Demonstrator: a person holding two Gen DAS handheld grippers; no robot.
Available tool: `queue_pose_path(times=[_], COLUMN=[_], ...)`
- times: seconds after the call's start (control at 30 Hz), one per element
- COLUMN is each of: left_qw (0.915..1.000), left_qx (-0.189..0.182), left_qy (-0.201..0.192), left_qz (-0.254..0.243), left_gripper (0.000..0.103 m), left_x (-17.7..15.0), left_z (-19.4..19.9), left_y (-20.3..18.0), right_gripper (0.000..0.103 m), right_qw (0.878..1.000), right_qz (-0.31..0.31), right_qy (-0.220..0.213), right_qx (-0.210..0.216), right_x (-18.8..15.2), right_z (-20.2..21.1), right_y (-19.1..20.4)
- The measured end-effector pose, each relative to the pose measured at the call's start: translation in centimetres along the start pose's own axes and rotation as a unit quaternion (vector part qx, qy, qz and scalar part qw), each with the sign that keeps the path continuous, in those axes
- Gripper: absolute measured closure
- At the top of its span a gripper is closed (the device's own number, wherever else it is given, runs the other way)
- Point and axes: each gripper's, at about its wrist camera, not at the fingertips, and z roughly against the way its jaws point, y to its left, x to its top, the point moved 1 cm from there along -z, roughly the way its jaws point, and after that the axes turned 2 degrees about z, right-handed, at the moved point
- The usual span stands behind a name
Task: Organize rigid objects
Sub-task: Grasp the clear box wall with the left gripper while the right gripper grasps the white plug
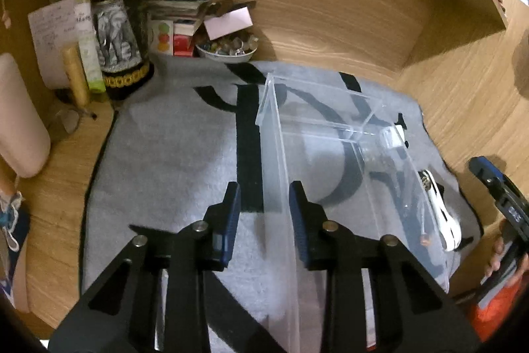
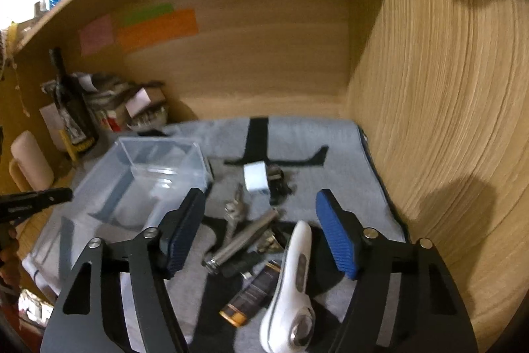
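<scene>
One clear plastic box (image 1: 330, 154) sat on the grey mat (image 1: 165, 154), toward its left half as my right wrist camera saw it. My left gripper (image 1: 264, 214) had its fingers apart, straddling the box's near wall: one blue pad (image 1: 231, 220) outside, the other inside. I couldn't tell whether either pad touched the wall. The box looked empty.

One loose pile lay on the mat to the right of the box, between it and the mat's right edge. Counted there: one white handheld gadget (image 2: 291, 283), one metal cylinder (image 2: 241, 240), one dark battery with an orange end (image 2: 251, 293), one small white cube (image 2: 256, 177), one bolt-like metal piece (image 2: 234, 209), plus some dark bits too blurred to name.

My right gripper (image 2: 261, 237) hovered over that pile, fingers wide apart, holding nothing. The white gadget lay between them, nearer the right finger (image 2: 335, 234); the cylinder and battery lay nearer the left one.

Left wrist view showed the white gadget through the box's far wall, just outside it.

At the far-left corner of the wooden desk (image 1: 446, 105), off the mat: one dark bottle (image 1: 115, 5), one small bowl of beads (image 1: 228, 50), a stack of papers and cartons. All well apart from both grippers. Three coloured notes (image 2: 152, 25) were stuck on the back panel.
</scene>
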Motion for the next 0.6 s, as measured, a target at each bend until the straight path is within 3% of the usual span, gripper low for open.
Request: queue_pose_path(times=[0.2, 0.6], left_qw=[0.9995, 0.9947], left_qx=[0.001, -0.066], left_qy=[0.009, 0.079], left_qz=[-0.031, -0.006], left_gripper=[0.081, 0.09], left_x=[0.1, 0.8], left_z=[0.2, -2.5], left_y=[-0.7, 0.1], right_gripper=[0.044, 0.044], right_qw=[0.999, 0.994], right_qz=[-0.001, 0.047], right_qy=[0.041, 0.093], right_qx=[0.009, 0.013], right_x=[0.2, 2.6], right_z=[-2.4, -8.0], right_y=[-0.8, 0.2])
